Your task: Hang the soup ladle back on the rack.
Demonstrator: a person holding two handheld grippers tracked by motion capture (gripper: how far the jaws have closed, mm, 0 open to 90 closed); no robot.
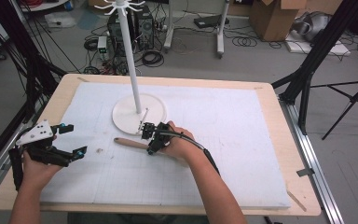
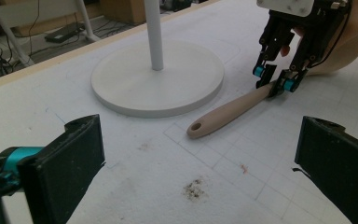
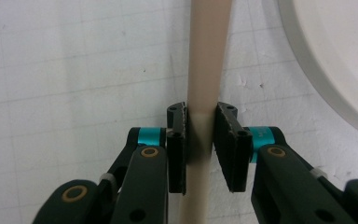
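Note:
A wooden utensil with a long handle (image 1: 129,143) lies flat on the white foam mat (image 1: 242,154), just in front of the stand's round base. My right gripper (image 1: 151,147) points down at it and is shut on the handle (image 3: 207,56). Its two black pads press the handle's sides in the right gripper view, where the gripper (image 3: 200,135) sits low in the middle. The left gripper view shows that same gripper (image 2: 272,81) on the handle (image 2: 228,112), whose holed end points toward me. My left gripper (image 1: 73,140) rests at the mat's left side, wide open and holding nothing (image 2: 200,156).
A white stand with a round base (image 1: 123,116) and a tall pole (image 1: 129,51) with hooks on top rises at the mat's middle back. A small brown stain (image 2: 193,189) marks the mat. The wooden table edge (image 1: 303,186) frames the mat; tripods and cables lie beyond.

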